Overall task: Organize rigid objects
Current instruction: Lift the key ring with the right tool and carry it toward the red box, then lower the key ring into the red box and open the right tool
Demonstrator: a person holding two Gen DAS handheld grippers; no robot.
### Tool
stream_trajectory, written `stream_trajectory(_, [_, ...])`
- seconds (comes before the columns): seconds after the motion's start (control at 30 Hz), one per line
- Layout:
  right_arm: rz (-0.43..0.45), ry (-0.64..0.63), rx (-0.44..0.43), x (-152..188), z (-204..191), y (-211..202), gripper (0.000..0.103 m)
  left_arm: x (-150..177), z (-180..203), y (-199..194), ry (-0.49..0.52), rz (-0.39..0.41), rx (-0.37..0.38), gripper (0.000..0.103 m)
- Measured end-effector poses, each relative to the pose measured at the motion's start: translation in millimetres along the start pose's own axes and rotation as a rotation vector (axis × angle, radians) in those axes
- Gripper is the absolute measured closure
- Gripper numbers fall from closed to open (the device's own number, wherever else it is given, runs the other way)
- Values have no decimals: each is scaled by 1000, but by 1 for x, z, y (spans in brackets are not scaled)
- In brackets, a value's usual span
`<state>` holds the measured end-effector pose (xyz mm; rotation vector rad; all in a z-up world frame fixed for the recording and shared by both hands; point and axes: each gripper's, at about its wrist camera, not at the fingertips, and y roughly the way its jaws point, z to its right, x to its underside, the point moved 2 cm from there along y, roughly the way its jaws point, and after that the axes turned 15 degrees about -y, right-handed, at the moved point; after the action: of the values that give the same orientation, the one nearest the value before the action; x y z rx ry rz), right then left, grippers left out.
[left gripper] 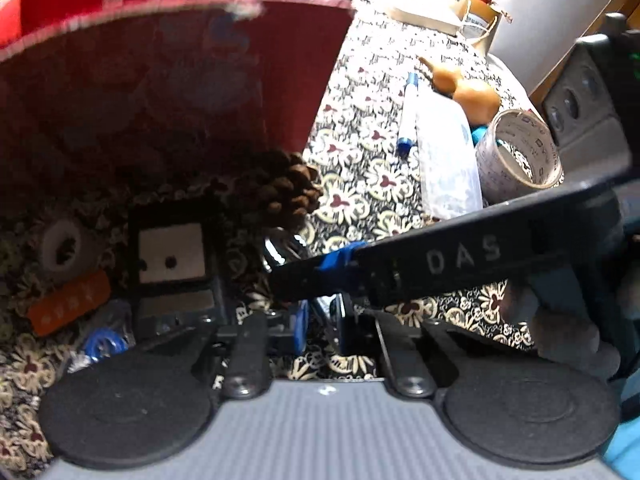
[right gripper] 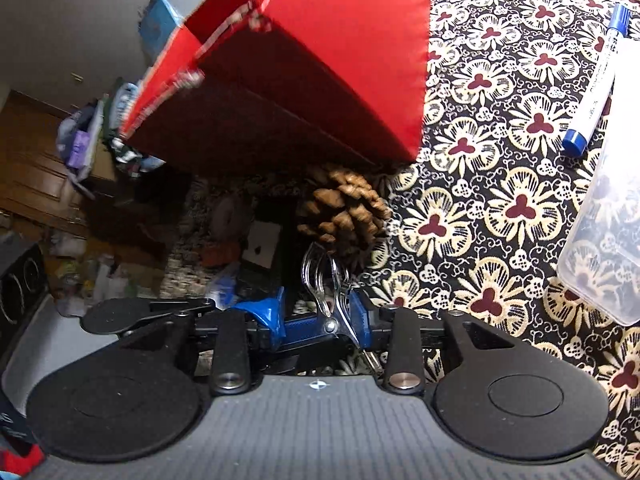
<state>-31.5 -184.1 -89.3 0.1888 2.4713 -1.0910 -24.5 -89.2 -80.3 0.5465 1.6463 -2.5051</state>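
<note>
floral tabletop, red box (right gripper: pixel 320 60) raised over pine cone (right gripper: pixel 344 212).
right claw (right gripper: pixel 320 320) grips blue-handled pliers (right gripper: pixel 308 328); left claw (left gripper: pixel 320 320) closed, contents unclear; sorting underway; next, judged: place pliers in box.

red box (right gripper: pixel 312 60) ahead, pine cone (right gripper: pixel 344 208) beneath

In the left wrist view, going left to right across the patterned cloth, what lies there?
White tape roll → orange block → black-and-white box → pine cone → blue-capped marker → clear plastic box → wide tape ring.
</note>
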Motion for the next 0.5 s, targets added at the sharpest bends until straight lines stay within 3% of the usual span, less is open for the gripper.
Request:
stream_trajectory(0.27, [101, -64, -60, -12, -25, -52, 87, -4, 24, -48, 54, 108, 2, 94])
stream_trajectory(0.5, [259, -155, -53, -63, -59, -85, 88, -37, 32, -107, 169, 259, 27, 94])
